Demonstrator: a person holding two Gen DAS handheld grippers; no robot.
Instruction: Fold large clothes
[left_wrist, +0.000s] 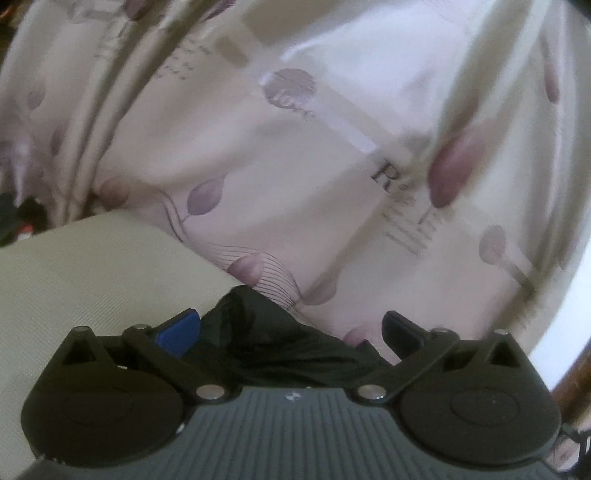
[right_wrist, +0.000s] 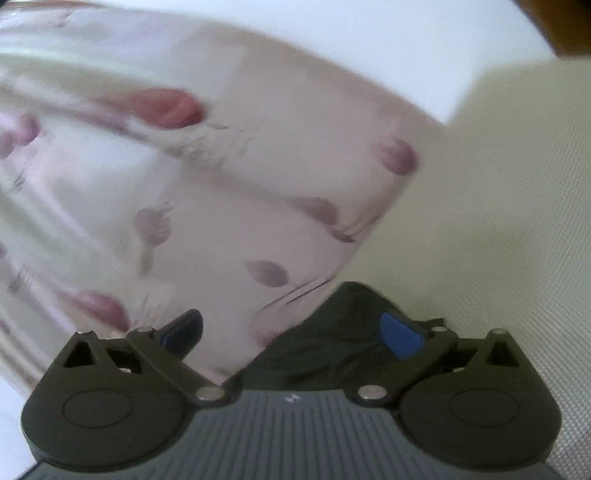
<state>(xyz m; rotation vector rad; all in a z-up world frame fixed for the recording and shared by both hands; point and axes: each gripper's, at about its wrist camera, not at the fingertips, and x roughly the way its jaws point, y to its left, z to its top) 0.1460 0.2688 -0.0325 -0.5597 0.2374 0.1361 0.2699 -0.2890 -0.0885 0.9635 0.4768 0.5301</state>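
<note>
1. The patterned sheet (left_wrist: 258, 155), pale with mauve leaf prints and some lettering, fills most of both views and looks like bedding or a curtain hanging in soft folds behind the work; it is blurred in the right wrist view.
2. The beige woven surface (right_wrist: 498, 221) runs under both grippers; I take it for a mattress or couch cover rather than a bench, though I cannot tell which.
3. The black garment (left_wrist: 258, 332), the thing to fold, lies bunched on that surface right at the front of each gripper, its peaks rising between the fingers in both views (right_wrist: 343, 332). It looks thin, limp and slightly glossy, so in my judgement it is light, will slump and slide rather than hold a crease, and is best pinched at a hem or corner so that the panel hangs flat.
4. The left gripper (left_wrist: 291, 328) has its fingers spread wide; the cloth sits between them but neither pad presses on it.
5. The right gripper (right_wrist: 291, 328) is likewise spread wide, with the cloth near its blue pad (right_wrist: 400, 334) but not clamped.
</note>
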